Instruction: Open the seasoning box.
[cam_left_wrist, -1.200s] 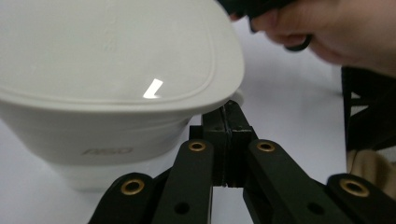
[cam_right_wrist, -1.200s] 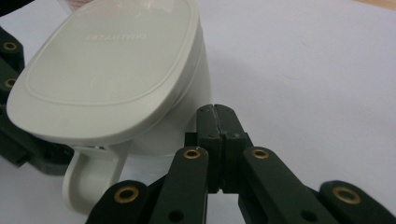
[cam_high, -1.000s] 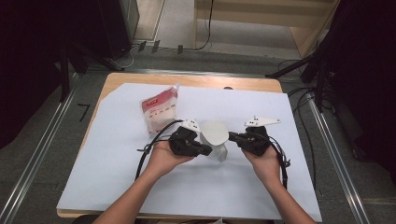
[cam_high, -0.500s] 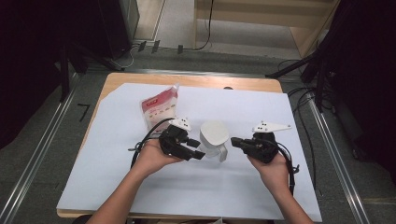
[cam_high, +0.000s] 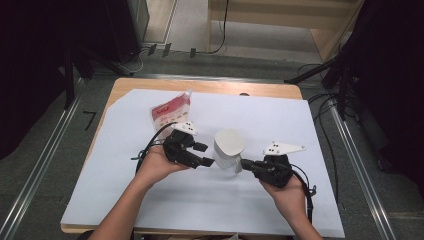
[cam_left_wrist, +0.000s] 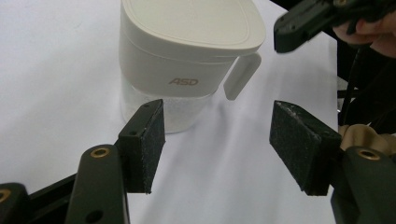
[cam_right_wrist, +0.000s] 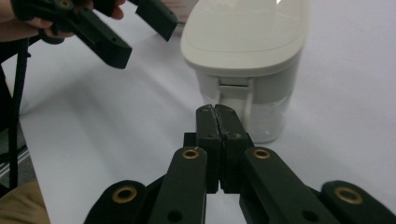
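The small white plastic jar with a clear bottom (cam_high: 228, 149) stands on the white paper-covered table (cam_high: 300, 115) between my grippers. My left gripper (cam_left_wrist: 217, 144) has just been opening, nothing inside. My right gripper (cam_right_wrist: 218, 122) is pinched together, empty.

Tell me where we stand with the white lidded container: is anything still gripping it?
Done: the lid sits flat on the container, which stands upright on the white sheet. In hand: nothing is gripped. The left gripper has just been opening, with only bare sheet between its pads; the right gripper is shut, tips just short of the side clasp. Left: whether that clasp is latched, I can't tell; the red pouch lies untouched.
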